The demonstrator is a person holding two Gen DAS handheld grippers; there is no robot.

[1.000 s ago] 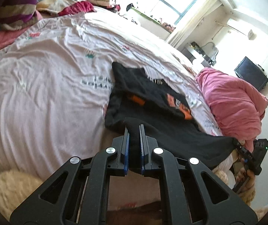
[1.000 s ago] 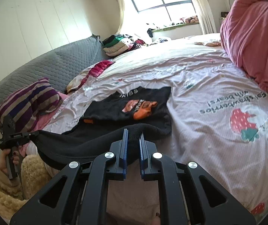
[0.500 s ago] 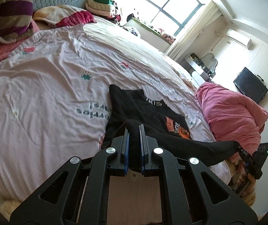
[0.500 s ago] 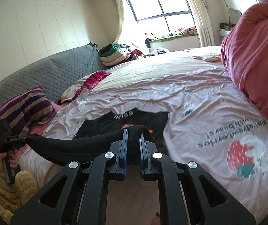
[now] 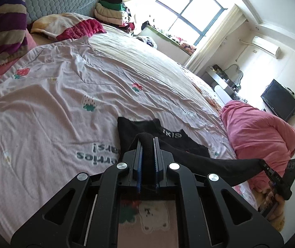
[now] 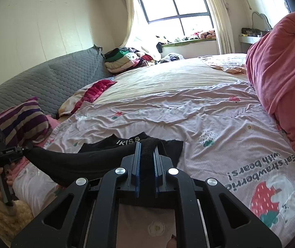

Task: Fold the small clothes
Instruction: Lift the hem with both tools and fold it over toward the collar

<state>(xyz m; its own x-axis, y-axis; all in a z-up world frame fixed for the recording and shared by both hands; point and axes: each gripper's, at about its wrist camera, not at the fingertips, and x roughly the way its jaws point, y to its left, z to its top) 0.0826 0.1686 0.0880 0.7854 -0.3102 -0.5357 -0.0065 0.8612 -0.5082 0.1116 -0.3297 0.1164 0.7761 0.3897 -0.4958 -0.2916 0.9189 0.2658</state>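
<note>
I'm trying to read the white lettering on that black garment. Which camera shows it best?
The right wrist view: the lettering on the black garment faces the camera unobstructed, reading roughly "!KISS". In the left wrist view, the lettering is partly hidden behind the left tool and its pinched cloth.

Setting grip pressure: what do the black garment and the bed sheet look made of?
Black garment: soft matte knit, probably cotton jersey; it sags limply between both grippers. Bed sheet: thin printed woven cotton or blend, matte, finely creased.
</note>
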